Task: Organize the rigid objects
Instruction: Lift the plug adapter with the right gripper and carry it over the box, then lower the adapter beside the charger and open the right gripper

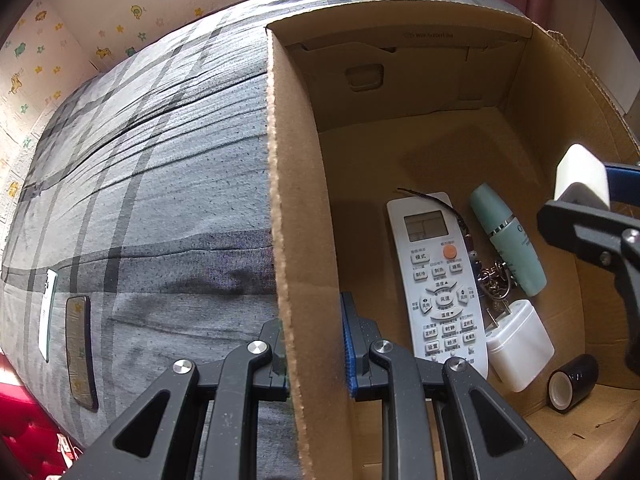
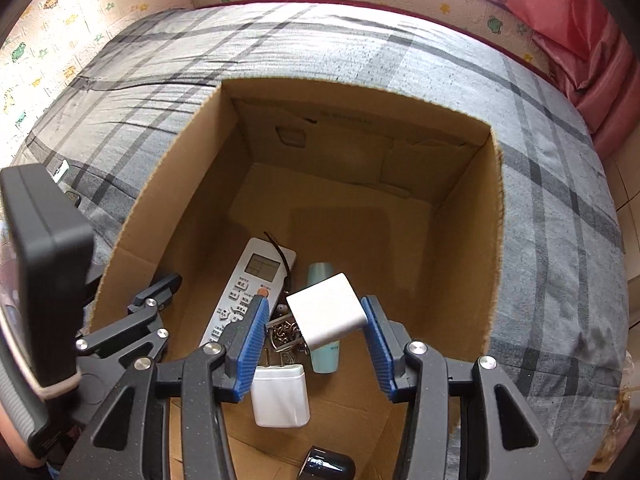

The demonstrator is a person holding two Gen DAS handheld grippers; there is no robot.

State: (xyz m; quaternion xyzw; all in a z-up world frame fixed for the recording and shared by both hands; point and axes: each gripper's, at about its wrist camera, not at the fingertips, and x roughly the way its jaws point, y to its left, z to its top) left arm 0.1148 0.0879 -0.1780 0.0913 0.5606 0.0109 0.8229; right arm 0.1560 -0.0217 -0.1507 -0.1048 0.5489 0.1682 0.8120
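An open cardboard box [image 1: 288, 200] [image 2: 496, 216] stands on a grey plaid bed. In it lie a white remote [image 1: 436, 276] [image 2: 248, 284], a teal bottle [image 1: 508, 236] [image 2: 326, 354], a key bunch [image 1: 496, 280] [image 2: 284, 334], a white charger [image 1: 520, 344] [image 2: 280, 394] and a black tape roll [image 1: 572, 382] [image 2: 330, 464]. My left gripper [image 1: 316, 352] straddles the box's left wall, pads on either side. My right gripper [image 2: 316, 344] is open over the box; a white cube adapter [image 2: 326, 314] [image 1: 582, 178] sits between its pads, touching only the right one.
On the bed left of the box lie a dark phone [image 1: 82, 352] and a white flat item [image 1: 48, 316]. Red bedding [image 2: 592, 32] runs along the far right. Patterned wallpaper [image 1: 60, 40] backs the bed.
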